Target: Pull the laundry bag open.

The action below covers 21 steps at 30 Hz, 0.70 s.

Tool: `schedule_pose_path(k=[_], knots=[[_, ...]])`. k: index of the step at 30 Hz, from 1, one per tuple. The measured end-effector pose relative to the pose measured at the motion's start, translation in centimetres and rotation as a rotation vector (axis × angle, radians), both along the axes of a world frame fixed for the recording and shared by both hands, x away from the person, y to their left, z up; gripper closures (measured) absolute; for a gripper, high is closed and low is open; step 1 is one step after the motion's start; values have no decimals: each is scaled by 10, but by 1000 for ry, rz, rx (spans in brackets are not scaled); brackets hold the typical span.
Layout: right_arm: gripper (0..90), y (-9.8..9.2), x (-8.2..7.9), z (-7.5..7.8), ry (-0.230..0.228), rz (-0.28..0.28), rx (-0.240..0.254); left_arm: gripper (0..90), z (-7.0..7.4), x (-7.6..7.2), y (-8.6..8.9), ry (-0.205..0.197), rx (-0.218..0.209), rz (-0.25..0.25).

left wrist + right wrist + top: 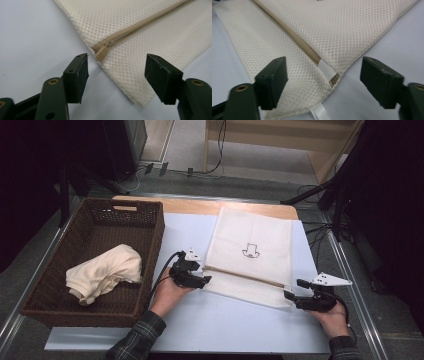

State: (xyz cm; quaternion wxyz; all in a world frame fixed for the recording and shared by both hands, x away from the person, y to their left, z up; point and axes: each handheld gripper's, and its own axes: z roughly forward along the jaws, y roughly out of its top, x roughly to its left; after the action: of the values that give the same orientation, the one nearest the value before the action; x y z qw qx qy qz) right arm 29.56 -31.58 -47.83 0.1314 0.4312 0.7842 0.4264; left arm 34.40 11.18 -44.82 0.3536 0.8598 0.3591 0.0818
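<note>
Desk [190,320]: pale blue top carrying a basket at the left and a mesh bag at the centre.
Basket [150,245]: dark brown wicker, with a bundled cream cloth [102,272] lying inside.
Mesh bag [250,255]: cream, flat on the desk, a small black print on its upper half; a tan zipper [245,276] runs across its near part.
Left gripper [204,280]: at the bag's left edge, fingers [76,77] spread apart, holding nothing; the zipper pull [102,53] lies just beyond them.
Right gripper [290,290]: at the bag's near right corner, fingers [272,80] wide apart and gripping nothing, the corner and a white tab [325,68] between them.
</note>
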Motion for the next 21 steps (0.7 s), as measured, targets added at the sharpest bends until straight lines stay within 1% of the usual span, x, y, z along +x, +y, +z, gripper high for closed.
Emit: schedule_pose_path(k=[1,2,3,4,6,7,8,10,11,13,14,16,19,20,21], knots=[[188,0,-1,1,0,11,6,294,2,-3,-1,7,-5,-19],[177,0,-2,2,-2,16,11,267,2,-3,-1,7,-5,-19],[177,0,-2,2,-2,16,11,267,3,-5,-1,7,-7,-31],[143,1,-5,4,-10,19,9,220,4,-7,-3,10,-15,-50],[141,2,-6,5,-16,18,6,168,5,-8,-3,10,-16,-56],[141,2,-8,6,-25,24,4,168,5,-10,-4,15,-14,-61],[139,4,-10,8,-31,32,8,143,6,-11,-5,17,-9,-64],[136,4,-11,9,-33,36,12,135,6,-14,-7,24,-1,-80],[131,5,-13,10,-38,45,14,131,6,-18,-7,14,-6,-87],[117,7,-15,11,-39,53,13,131,6,-22,-5,24,-23,-99],[117,7,-15,11,-39,53,13,130,6,-22,-5,24,-23,-99],[105,10,-17,12,-45,66,14,130,7,-28,-3,23,-36,-112],[92,12,-20,14,-51,67,19,111,9,-31,-2,27,-27,-121],[86,13,-20,15,-55,68,17,110,10,-32,-2,20,-28,-129],[85,14,-21,15,-59,70,18,111,10,-35,-1,11,-43,-129]])
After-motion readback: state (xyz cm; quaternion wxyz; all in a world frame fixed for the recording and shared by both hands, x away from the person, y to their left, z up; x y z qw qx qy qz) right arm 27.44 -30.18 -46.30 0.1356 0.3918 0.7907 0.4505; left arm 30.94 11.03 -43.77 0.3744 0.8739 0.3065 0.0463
